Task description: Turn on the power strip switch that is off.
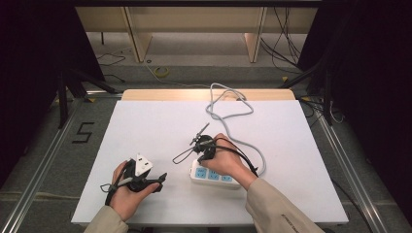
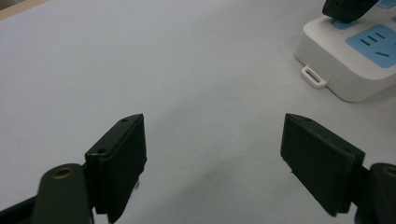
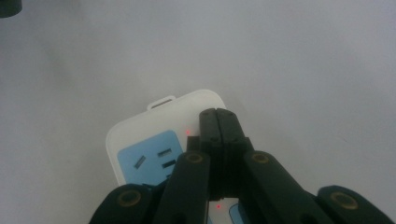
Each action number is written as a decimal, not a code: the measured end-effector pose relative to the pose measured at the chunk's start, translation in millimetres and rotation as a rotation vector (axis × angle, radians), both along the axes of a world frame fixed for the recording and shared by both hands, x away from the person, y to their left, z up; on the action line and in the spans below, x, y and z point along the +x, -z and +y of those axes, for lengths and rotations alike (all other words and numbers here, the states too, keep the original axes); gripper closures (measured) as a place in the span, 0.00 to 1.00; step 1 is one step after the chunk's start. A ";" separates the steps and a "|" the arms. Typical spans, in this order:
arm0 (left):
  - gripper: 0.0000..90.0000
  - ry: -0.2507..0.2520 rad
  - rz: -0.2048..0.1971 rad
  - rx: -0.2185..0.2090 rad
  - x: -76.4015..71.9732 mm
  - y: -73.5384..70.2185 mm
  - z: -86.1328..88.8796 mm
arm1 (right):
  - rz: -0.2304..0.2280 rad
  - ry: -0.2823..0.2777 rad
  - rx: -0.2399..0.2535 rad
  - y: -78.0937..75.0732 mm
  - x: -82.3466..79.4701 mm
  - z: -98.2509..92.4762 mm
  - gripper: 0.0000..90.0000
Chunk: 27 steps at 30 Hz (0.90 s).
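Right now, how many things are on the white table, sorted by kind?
White plastic power strip with blue socket panels: 1
Grey cable looping away from the strip: 1
Black two-jaw tools held in hands: 2, the left tool open, the right tool shut over the strip
Total: 4

Beige sleeves; each black claw [image 2: 212,158] has brass-ringed screws and a trailing black cable.
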<state>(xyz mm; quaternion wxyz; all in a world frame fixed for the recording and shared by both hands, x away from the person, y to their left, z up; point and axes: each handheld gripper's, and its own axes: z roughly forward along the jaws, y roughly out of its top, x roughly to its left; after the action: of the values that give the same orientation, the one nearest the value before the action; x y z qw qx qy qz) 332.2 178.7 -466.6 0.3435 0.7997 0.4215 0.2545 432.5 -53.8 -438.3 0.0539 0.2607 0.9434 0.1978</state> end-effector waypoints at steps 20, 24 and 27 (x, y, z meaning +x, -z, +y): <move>0.25 -0.001 0.002 0.000 0.2 0.4 0.2 | 0.000 -0.010 0.008 0.2 -2.9 0.2 1.00; 0.25 0.000 0.004 0.001 0.1 0.2 0.1 | -0.010 -0.013 0.005 0.3 -4.2 0.7 1.00; 0.25 0.000 0.004 0.001 0.1 0.3 0.1 | -0.011 -0.014 0.010 -0.3 -4.3 0.0 1.00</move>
<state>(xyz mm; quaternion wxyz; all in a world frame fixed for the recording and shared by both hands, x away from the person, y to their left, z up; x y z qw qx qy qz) 332.3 178.9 -466.9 0.3424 0.8003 0.4221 0.2534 428.3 -53.7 -438.0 0.0566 0.2534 0.9438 0.2044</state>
